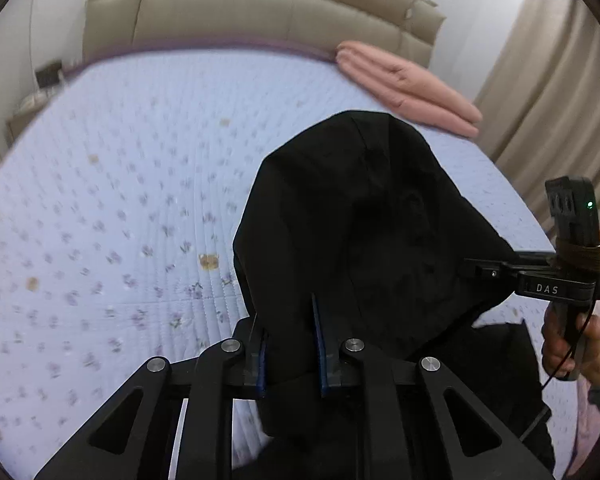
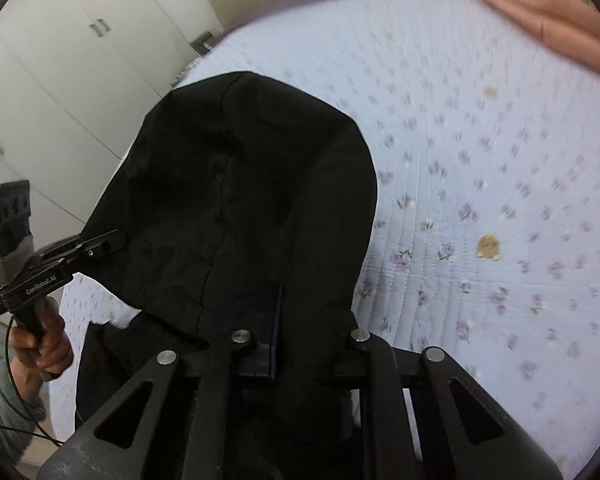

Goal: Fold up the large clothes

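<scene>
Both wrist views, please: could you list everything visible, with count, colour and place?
garment: one, black, hooded, held up over the bed by both grippers
bed cover: one, pale blue, floral, under the garment
blanket: one, pink, folded, far corner of the bed
headboard: one, beige, behind the bed
curtain: one, beige, right of the bed
wardrobe: one, white, left of the bed
left gripper: black, shut on garment
right gripper: black, shut on garment

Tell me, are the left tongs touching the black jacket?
Touching. In the left wrist view the left tongs are shut on the black jacket: the cloth is pinched between both blue pads and hangs from them.
</scene>
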`<state>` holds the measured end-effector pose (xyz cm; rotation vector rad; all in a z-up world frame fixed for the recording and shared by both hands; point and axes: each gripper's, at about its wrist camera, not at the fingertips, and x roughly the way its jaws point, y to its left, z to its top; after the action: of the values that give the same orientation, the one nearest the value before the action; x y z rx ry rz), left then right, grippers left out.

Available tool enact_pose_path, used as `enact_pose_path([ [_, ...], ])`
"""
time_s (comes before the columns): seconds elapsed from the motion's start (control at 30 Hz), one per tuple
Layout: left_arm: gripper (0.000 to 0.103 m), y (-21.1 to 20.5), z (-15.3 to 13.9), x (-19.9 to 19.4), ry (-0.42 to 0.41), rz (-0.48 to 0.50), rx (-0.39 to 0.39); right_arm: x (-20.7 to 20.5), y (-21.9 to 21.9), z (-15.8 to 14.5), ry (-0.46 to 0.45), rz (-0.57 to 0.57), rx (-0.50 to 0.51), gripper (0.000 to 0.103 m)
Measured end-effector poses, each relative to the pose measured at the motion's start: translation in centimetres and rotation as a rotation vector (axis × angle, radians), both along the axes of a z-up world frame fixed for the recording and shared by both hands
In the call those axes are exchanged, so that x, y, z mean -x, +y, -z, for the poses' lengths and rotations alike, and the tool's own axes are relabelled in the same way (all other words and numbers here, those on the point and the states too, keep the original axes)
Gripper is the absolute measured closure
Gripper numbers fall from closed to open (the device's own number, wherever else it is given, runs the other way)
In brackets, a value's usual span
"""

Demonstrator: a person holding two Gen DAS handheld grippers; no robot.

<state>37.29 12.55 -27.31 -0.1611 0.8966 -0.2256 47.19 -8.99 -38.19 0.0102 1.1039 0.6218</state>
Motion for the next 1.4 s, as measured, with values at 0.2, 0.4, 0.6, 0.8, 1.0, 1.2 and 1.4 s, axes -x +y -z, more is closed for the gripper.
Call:
enact_pose_path([
  [0.2,0.085,-1.6,-5.5,7.6,-0.088,0.026,-0.042,8.6,0.1,-6.4,-0.184,-0.041,0.073,0.088],
  [0.4,0.085,-4.4,-9.4,18.5,-0.150,0.066,-0.108,20.7,-0.7,-11.4,-0.372,-0.012,0.134,0.089],
  [0.6,0.082,-5.7,-6.0,27.3,-0.023,0.055,-0.109,30.4,-1.9,-10.5,-0.486,0.050,0.228,0.089],
  [0.8,0.085,-1.6,4.0,29.6,0.261,-0.123,-0.126,31.4,-5.5,-0.7,-0.130,0.201,0.299,0.084],
  [1.0,0.085,0.6,-1.2,26.6,0.155,-0.171,-0.128,28.1,-8.9,-3.6,-0.075,0.318,0.184,0.069],
  [1.2,0.085,-2.1,-7.3,19.3,0.035,-0.086,-0.028,22.4,-5.4,-8.1,-0.085,0.264,0.073,0.050],
  [1.4,0.083,-8.0,-6.2,16.2,0.084,0.035,-0.018,22.8,0.9,-6.6,0.022,0.128,0.010,0.050],
])
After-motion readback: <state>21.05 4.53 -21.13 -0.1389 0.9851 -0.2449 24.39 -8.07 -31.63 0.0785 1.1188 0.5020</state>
